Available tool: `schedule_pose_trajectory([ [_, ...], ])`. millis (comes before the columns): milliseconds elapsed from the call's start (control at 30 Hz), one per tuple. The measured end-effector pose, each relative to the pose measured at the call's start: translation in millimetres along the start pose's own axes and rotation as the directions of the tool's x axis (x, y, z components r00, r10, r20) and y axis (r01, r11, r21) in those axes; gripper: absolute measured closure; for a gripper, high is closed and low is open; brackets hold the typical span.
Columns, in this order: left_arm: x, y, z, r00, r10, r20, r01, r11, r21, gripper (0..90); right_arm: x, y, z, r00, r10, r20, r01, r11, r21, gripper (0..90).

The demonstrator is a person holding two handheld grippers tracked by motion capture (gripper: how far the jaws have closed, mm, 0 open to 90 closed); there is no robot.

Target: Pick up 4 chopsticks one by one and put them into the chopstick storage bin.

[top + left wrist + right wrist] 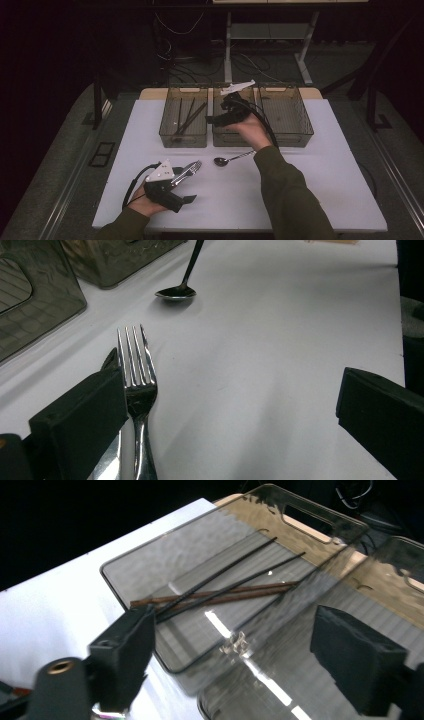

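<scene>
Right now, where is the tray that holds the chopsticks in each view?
High view: the tray with chopsticks is leftmost of three, at the table's far side.
Left gripper view: at the left edge, contents unclear.
Right gripper view: centre, chopsticks inside.
Shared landmark: the middle tray beside it.
</scene>
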State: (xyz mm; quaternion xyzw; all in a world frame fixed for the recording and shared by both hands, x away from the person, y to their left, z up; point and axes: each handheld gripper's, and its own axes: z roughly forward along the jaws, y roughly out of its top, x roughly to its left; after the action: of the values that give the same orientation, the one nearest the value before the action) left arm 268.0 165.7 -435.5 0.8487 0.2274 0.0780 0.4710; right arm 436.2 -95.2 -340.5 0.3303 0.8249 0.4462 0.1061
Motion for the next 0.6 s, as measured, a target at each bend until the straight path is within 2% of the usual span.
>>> schedule_pose_trajectory([
  [100, -0.3, -0.3, 0.2, 1.0, -0.006, -0.001, 0.006, 1.0, 0.005, 0.0, -1.5, -7.2, -9.2, 0.9995, -0.031, 0.005, 0.031, 1.0, 0.002, 12.2],
  [167, -0.3, -0.5, 0.4, 1.0, -0.008, -0.003, 0.008, 1.0, 0.004, 0.0, -3.9, -12.1, -15.4, 0.9995, -0.032, 0.006, 0.032, 0.999, -0.003, 8.4],
  [300, 0.1, -0.7, -0.1, 0.9999, -0.012, -0.006, 0.012, 0.9999, 0.003, 0.0, -8.0, -22.4, -28.4, 0.9991, -0.029, 0.031, 0.029, 1.0, -0.011, 8.0],
  [600, 1.2, -1.2, -0.2, 0.9999, -0.01, -0.01, 0.01, 0.9999, 0.008, 0.0, -12.9, -49.1, -56.2, 0.9998, -0.002, 0.019, 0.003, 0.999, -0.044, 8.2],
])
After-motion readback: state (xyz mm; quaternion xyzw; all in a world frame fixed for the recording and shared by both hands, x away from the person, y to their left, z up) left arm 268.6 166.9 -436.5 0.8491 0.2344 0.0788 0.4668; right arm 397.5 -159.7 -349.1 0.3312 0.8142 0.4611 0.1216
